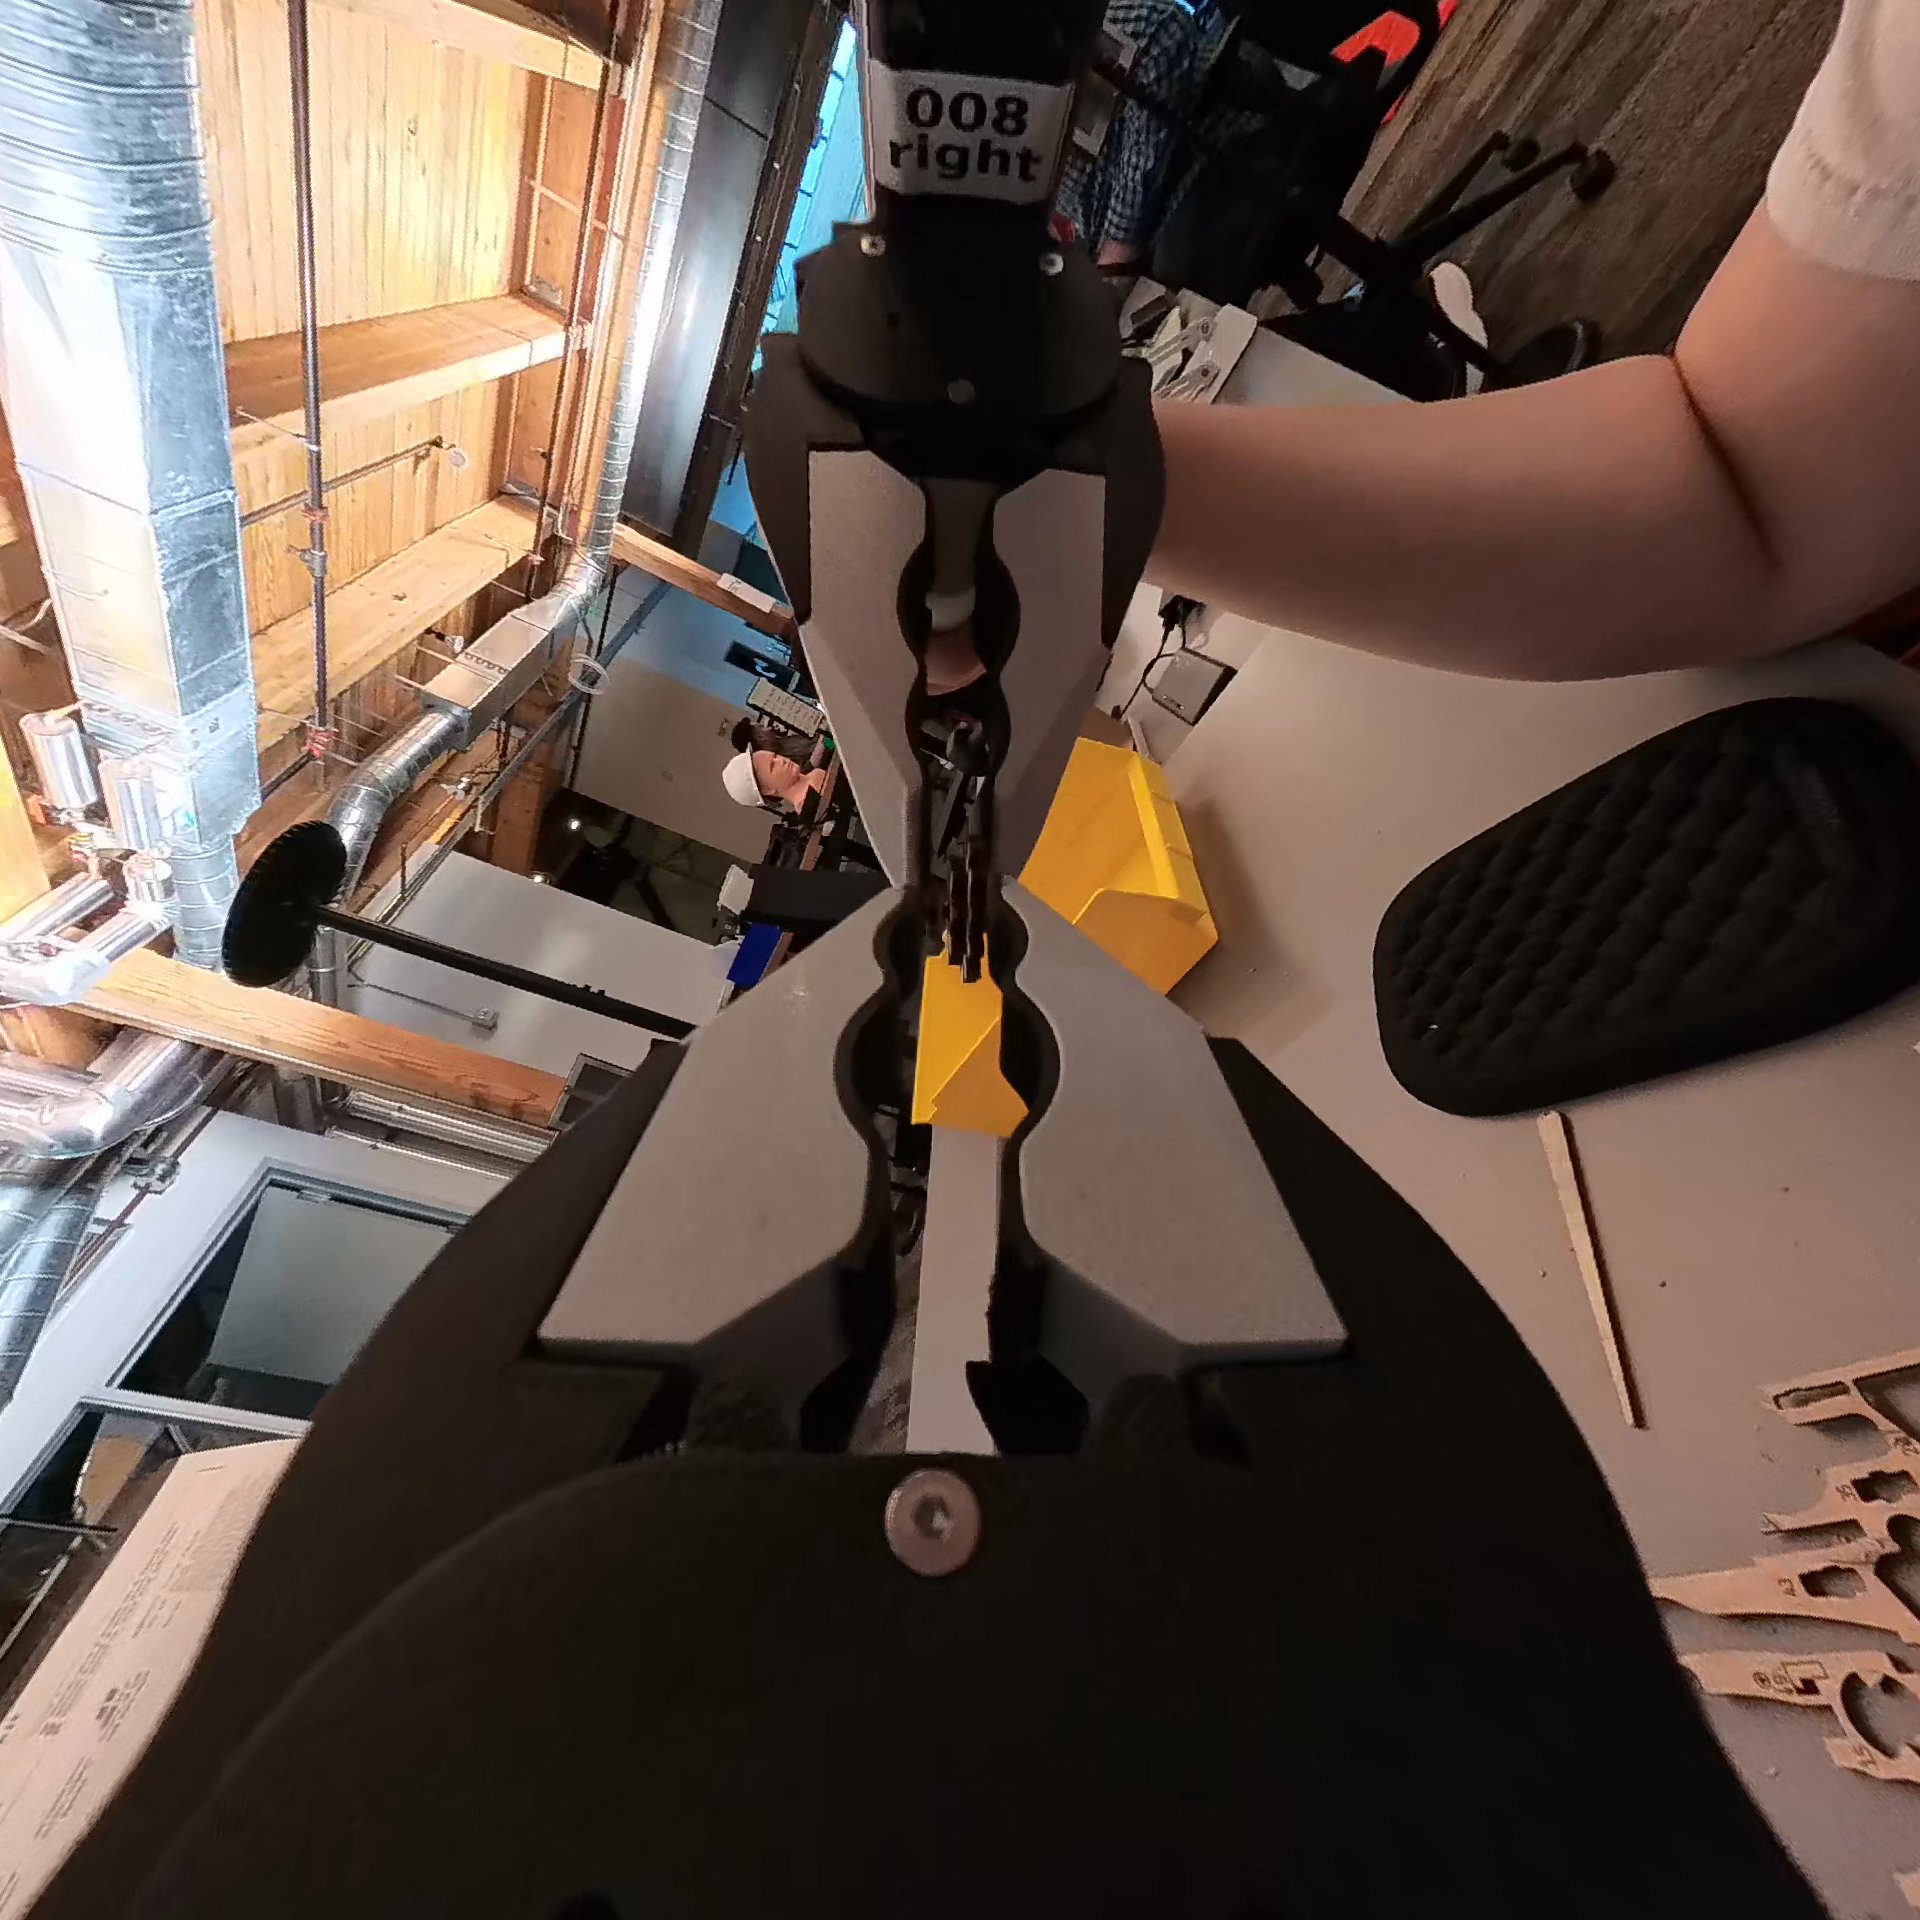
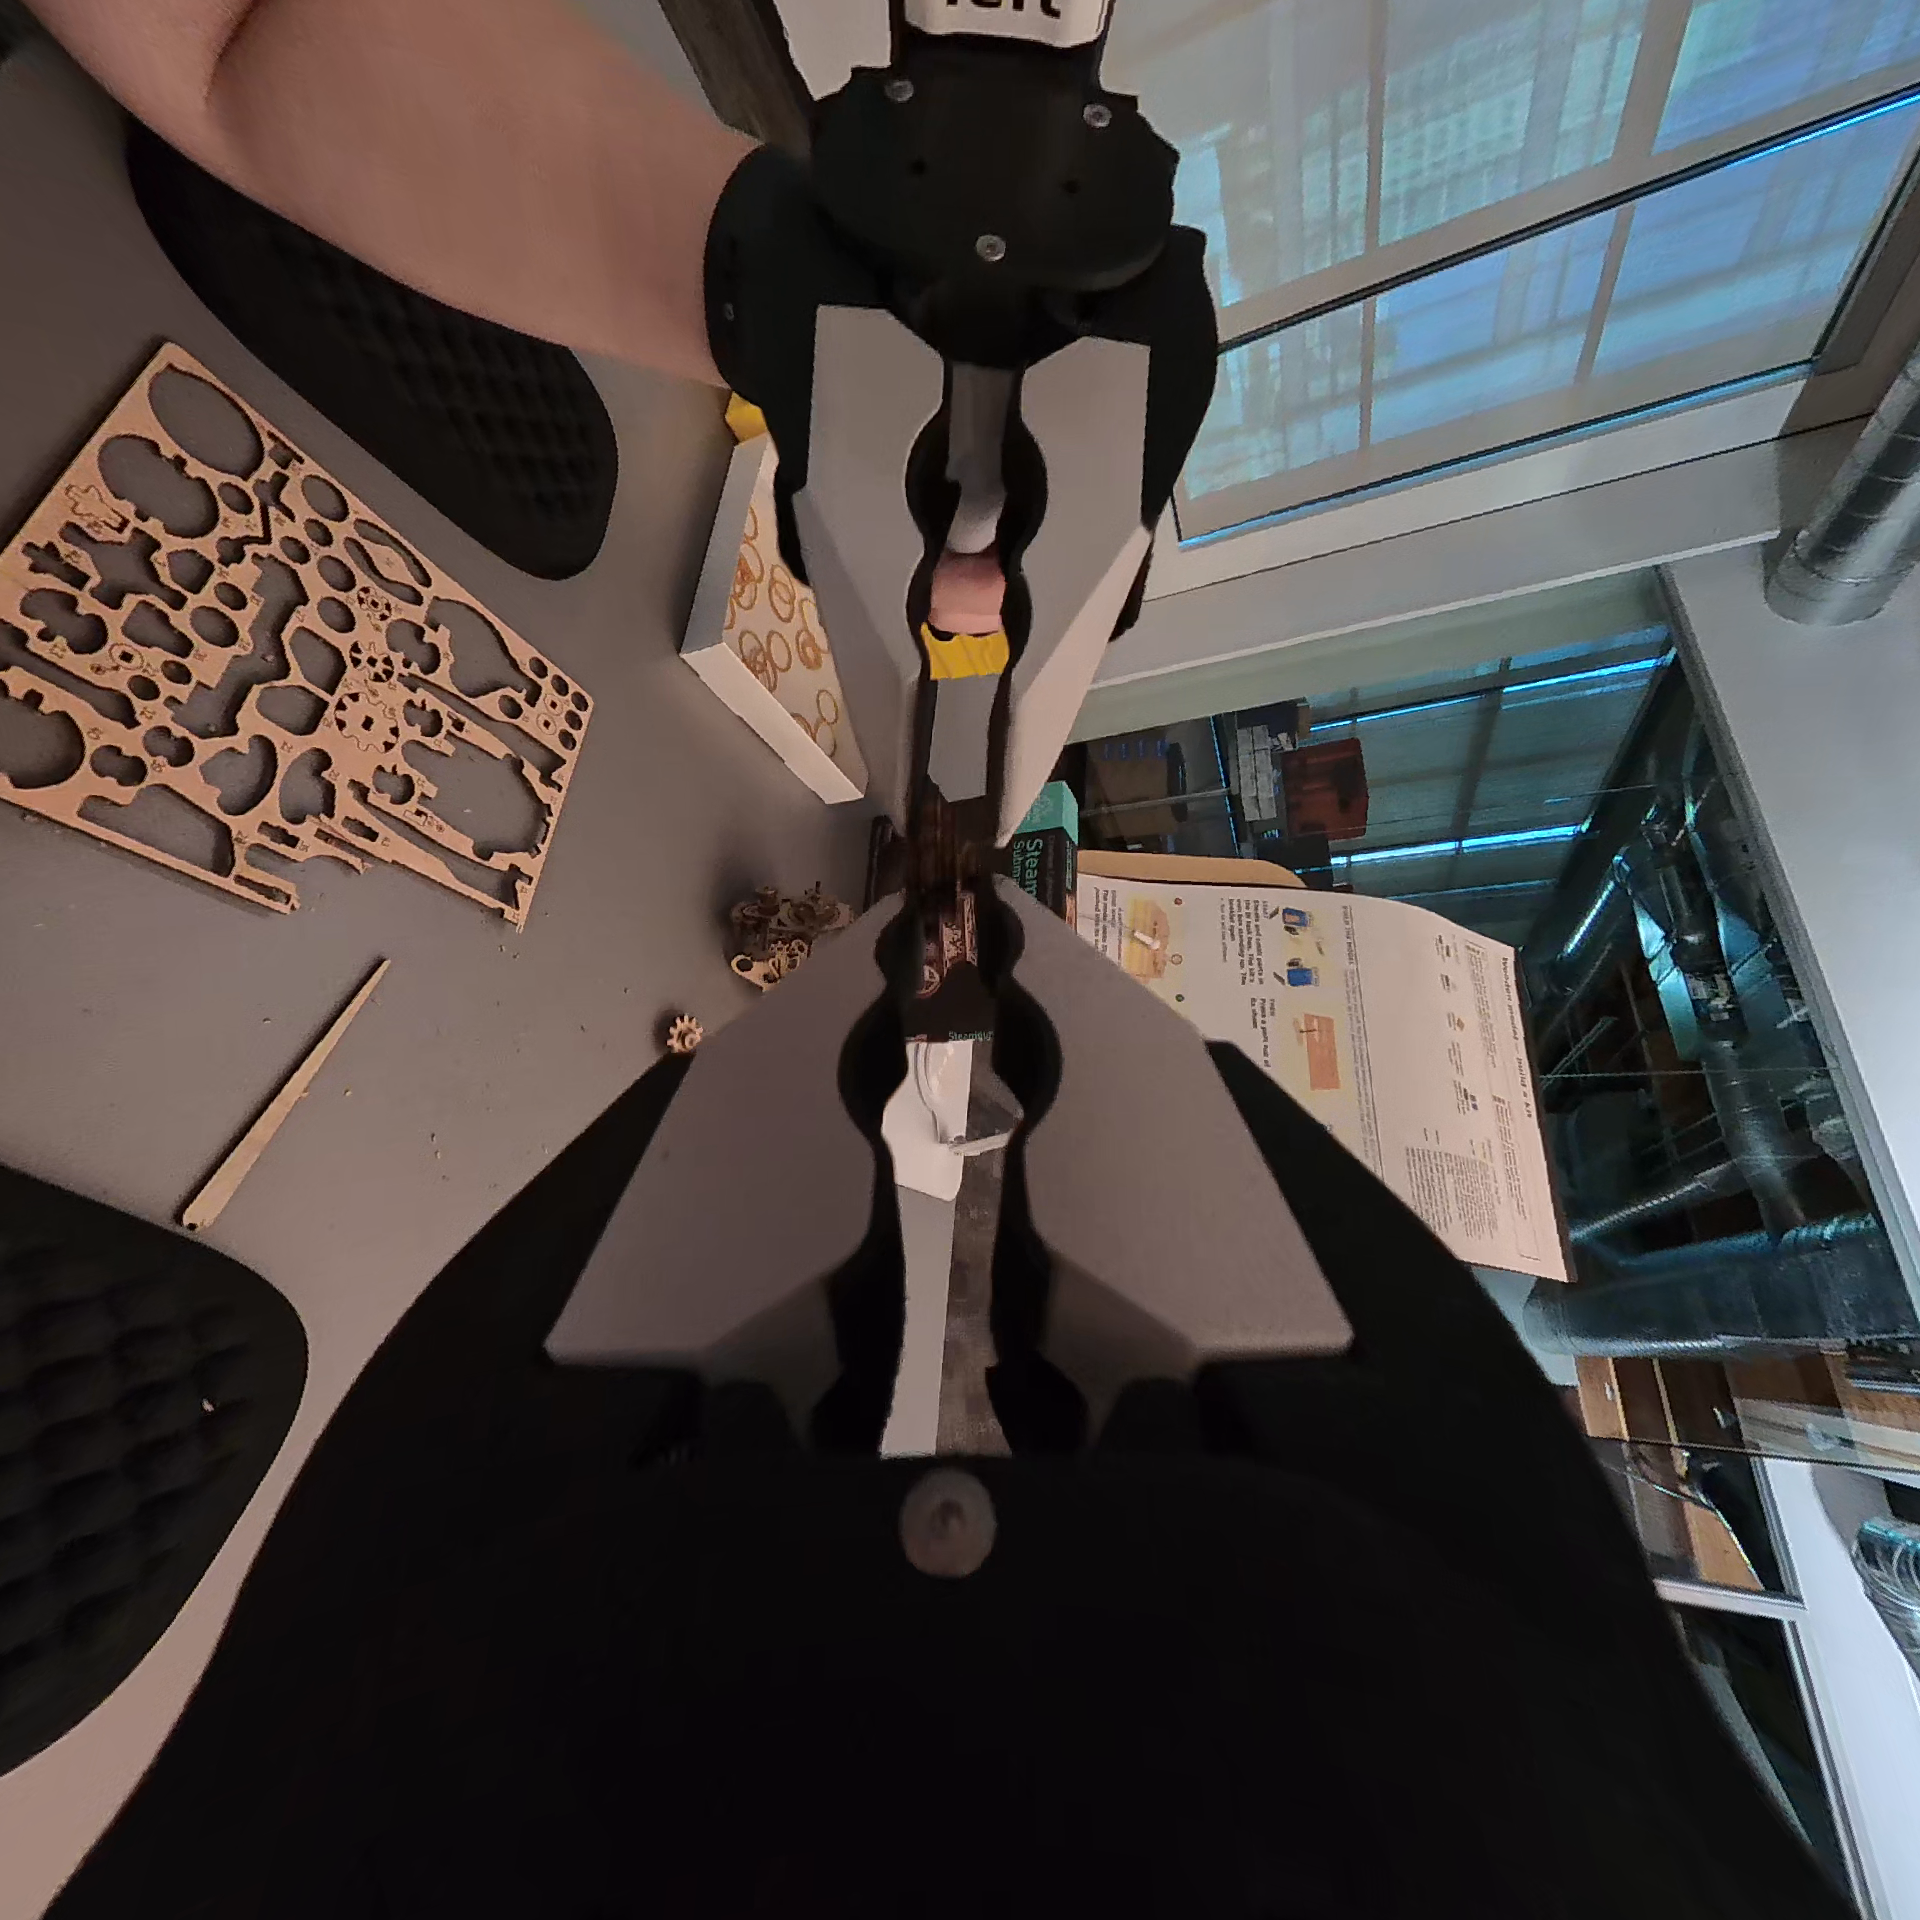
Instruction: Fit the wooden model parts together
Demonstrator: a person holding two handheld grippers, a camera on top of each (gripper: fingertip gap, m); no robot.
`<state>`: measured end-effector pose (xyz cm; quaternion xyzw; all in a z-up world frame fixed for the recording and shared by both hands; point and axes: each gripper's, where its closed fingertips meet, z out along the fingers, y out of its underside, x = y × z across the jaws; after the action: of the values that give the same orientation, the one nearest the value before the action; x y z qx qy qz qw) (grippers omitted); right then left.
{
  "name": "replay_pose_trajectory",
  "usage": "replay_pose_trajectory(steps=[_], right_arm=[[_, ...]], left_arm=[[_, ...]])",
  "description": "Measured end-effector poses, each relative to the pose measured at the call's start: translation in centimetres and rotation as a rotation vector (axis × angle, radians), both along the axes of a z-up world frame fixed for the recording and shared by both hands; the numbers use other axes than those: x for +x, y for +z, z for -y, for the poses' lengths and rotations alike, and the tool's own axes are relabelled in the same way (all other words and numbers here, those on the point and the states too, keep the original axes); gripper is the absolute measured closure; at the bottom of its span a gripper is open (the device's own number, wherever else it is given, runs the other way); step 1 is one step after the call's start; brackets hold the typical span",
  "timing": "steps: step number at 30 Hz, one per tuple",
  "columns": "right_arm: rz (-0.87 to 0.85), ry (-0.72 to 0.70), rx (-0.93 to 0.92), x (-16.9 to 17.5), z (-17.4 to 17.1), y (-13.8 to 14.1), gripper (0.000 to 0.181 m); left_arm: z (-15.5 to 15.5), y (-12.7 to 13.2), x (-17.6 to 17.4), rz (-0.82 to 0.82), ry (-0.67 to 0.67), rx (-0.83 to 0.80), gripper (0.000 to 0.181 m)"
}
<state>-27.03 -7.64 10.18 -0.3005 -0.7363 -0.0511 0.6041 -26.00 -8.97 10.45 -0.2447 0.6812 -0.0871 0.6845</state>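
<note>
My two grippers meet tip to tip in the air above the grey table (image 2: 582, 1039). A small dark wooden model part (image 1: 964, 925) with toothed edges sits between the tips. My left gripper (image 1: 951, 909) is shut on its near end, and my right gripper (image 1: 951, 868) comes in from the top of the left wrist view, shut on the far end. The right wrist view shows the same part (image 2: 940, 847) between my right gripper (image 2: 945, 904) and left gripper (image 2: 951, 810). I cannot tell whether it is one piece or two joined pieces.
On the table lie a punched-out wooden sheet (image 2: 260, 644), a wooden stick (image 2: 286, 1091), a small gear (image 2: 683, 1032), a gear assembly (image 2: 779, 930), a white box (image 2: 774, 623), an instruction sheet (image 2: 1320, 1060), black pads (image 2: 395, 384) and a yellow bin (image 1: 1122, 862). Loose wooden parts (image 1: 1829, 1579) lie at the right. The grippers are tip to tip, or close to it.
</note>
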Motion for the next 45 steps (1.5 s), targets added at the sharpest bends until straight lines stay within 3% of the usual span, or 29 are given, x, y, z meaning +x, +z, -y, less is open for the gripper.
replay_pose_trajectory(steps=[2, 7, 20, 31, 37, 40, 45], right_arm=[[-0.001, -0.002, 0.000, 0.0, 0.1, 0.1, 0.172], [0.016, -0.013, -0.001, -0.1, -0.1, -0.3, 0.173], [-0.057, -0.044, -0.045, 0.1, -1.0, 1.0, 0.174], [-0.087, -0.034, -0.098, -0.1, -1.3, 1.1, 0.173], [-0.118, 0.025, -0.093, 0.3, -0.7, 1.7, 0.173], [-0.131, 0.061, -0.149, 0.4, -0.4, 1.7, 0.172], [-0.147, 0.086, -0.211, 0.4, -0.8, 1.5, 0.172]], left_arm=[[0.0, 0.3, 0.0, 0.014, 0.013, 0.024, 0.166], [-0.1, -0.4, 0.1, -0.025, 0.027, 0.024, 0.172], [-1.1, 0.9, 0.4, 0.014, 0.057, -0.035, 0.173], [-1.1, 1.1, 0.3, 0.070, 0.050, 0.027, 0.178], [-1.4, 0.9, 0.0, 0.052, 0.056, -0.063, 0.156], [-1.6, 1.1, -0.2, 0.066, 0.063, -0.038, 0.172], [-1.5, 1.0, 0.0, 0.060, 0.060, -0.023, 0.181]])
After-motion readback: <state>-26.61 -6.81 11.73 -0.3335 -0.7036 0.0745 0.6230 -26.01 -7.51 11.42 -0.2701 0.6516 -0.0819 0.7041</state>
